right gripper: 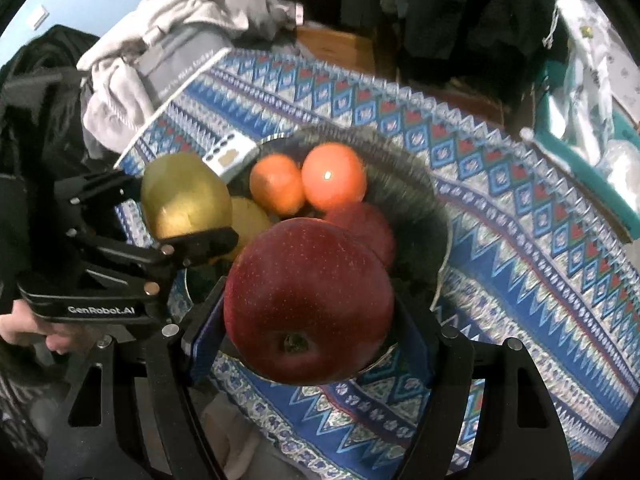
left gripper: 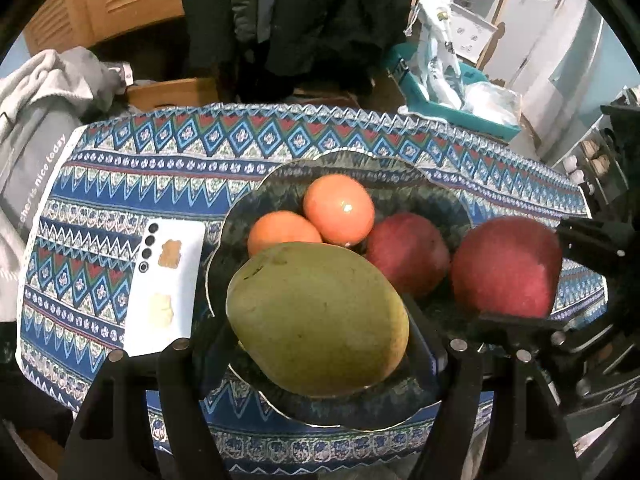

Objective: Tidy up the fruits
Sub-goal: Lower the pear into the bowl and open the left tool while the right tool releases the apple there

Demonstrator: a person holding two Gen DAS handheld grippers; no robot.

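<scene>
Patterned tablecloth | left gripper clamps mango | right gripper clamps apple

The mango in my left gripper looks matt, faintly speckled. The apple in my right gripper has a smooth skin with pale dots. The oranges shine glossy. The bowl looks glazed, mottled dark. My grippers' fingers are matt black plastic with metal pins. The tablecloth is woven printed cloth.
</scene>
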